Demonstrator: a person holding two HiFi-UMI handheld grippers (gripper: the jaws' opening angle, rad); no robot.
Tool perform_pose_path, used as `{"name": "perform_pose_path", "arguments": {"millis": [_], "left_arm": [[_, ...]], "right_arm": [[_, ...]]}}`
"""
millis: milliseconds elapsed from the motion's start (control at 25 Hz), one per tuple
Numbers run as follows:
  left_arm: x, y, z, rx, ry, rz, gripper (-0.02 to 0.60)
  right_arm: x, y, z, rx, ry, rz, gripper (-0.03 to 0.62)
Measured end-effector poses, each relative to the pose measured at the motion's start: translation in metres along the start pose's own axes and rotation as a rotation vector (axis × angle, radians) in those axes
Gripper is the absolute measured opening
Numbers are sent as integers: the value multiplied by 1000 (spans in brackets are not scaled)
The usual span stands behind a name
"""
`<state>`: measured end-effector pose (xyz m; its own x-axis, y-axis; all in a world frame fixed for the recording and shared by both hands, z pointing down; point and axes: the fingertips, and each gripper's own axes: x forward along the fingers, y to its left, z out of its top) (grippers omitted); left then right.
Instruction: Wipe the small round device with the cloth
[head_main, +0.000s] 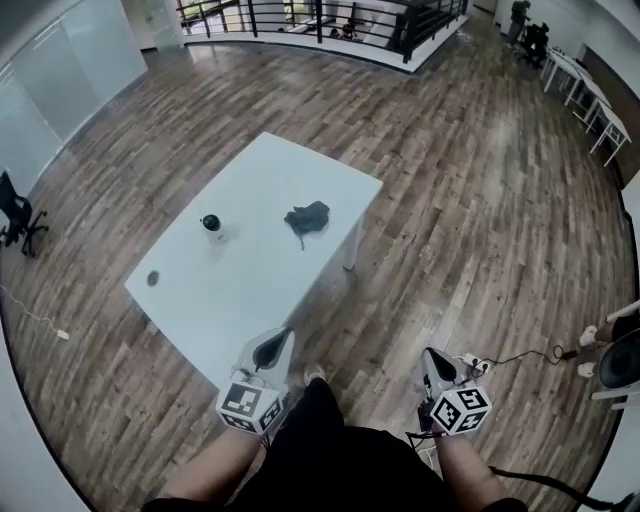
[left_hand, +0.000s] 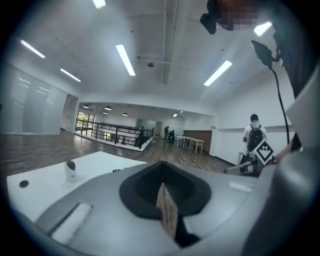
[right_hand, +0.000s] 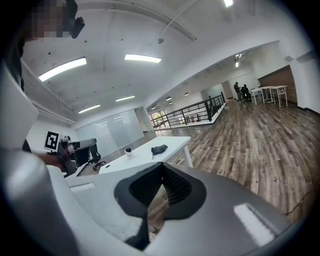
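Cloth, dark crumpled fabric (head_main: 307, 219), lying untouched near small round white device (head_main: 211, 227); left gripper (head_main: 279, 342), right gripper (head_main: 434, 358) idling, jaws together, empty; wiping entirely remaining.

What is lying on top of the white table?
On the white table are a small round device, a crumpled dark cloth and a small dark round mark. Whatever the cloth covers is hidden.

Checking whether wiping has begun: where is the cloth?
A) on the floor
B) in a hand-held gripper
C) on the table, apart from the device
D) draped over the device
C: the cloth lies crumpled on the table, with a gap between it and the device.
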<state>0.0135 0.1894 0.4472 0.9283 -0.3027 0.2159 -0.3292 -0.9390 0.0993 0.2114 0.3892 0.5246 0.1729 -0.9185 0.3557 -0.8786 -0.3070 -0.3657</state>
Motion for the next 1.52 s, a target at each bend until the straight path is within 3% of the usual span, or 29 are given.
{"name": "perform_pose_path", "arguments": {"millis": [320, 560, 800, 1040, 1360, 1520], "left_arm": [[68, 58, 8, -26, 20, -39, 6], [92, 116, 23, -8, 5, 6, 6], [89, 166, 48, -16, -37, 155, 6], [82, 200, 60, -31, -82, 340, 6], [103, 235, 67, -101, -79, 610, 6], [103, 244, 76, -95, -78, 701, 6]], "right_arm": [[104, 22, 30, -12, 40, 77, 2], [193, 67, 43, -61, 73, 194, 2], [231, 106, 54, -220, 103, 361, 2], [285, 97, 86, -291, 91, 451, 2], [369, 100, 95, -406, 211, 703, 2], [397, 92, 83, -531, 283, 760, 3]]}}
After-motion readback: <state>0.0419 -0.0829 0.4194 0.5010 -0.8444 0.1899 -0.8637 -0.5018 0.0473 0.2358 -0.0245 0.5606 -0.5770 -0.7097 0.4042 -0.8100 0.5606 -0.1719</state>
